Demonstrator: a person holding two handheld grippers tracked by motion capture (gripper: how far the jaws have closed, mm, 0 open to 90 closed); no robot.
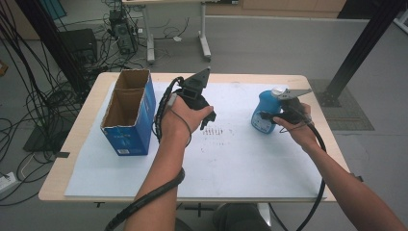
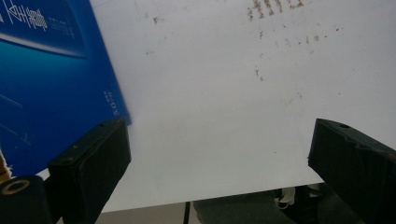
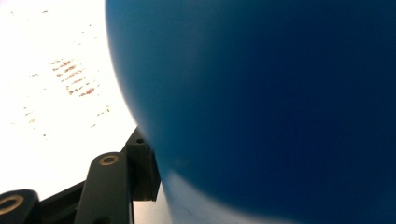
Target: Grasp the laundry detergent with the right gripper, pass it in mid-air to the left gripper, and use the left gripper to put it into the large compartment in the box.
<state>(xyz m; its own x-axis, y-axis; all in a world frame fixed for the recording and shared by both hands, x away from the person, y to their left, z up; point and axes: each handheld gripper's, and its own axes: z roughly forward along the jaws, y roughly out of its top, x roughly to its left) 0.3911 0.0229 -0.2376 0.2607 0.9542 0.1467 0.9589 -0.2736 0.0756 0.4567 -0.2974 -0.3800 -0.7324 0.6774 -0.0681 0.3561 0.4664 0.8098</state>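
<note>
- Right gripper (image 1: 270, 117): I read its jaws as set around the blue bottle (image 1: 264, 111). In the right gripper view one black jaw lies against the bottle's (image 3: 261, 107) curved wall; the other jaw is hidden behind it, so I judge the hold to be closed on the bottle but cannot confirm contact on both sides.
- Left gripper (image 1: 208, 119): its jaws stand wide apart with nothing between them. In the left gripper view they frame bare white sheet (image 2: 215, 93), with the blue carton (image 2: 51, 79) just beside the left-hand jaw.
- Step in hand: I take this to be the grasp of the bottle, which stands upright on the right part of the table, well apart from the carton.
- Next move, as I judge it: a firm squeeze and a straight lift, then a carry leftward to the open-topped carton (image 1: 129, 112). The bottle's rounded wall may slip or tilt, so the hold needs checking first.
- Surface: a wooden table (image 1: 72, 139) covered by the white sheet (image 1: 240, 159), which bears faint brown smudges (image 1: 217, 131) near its middle.
- Room: grey floor, loose black cables (image 1: 29, 96) at the left, a second table's legs (image 1: 204, 43) beyond, and a black frame post (image 1: 358, 53) at the right.
</note>
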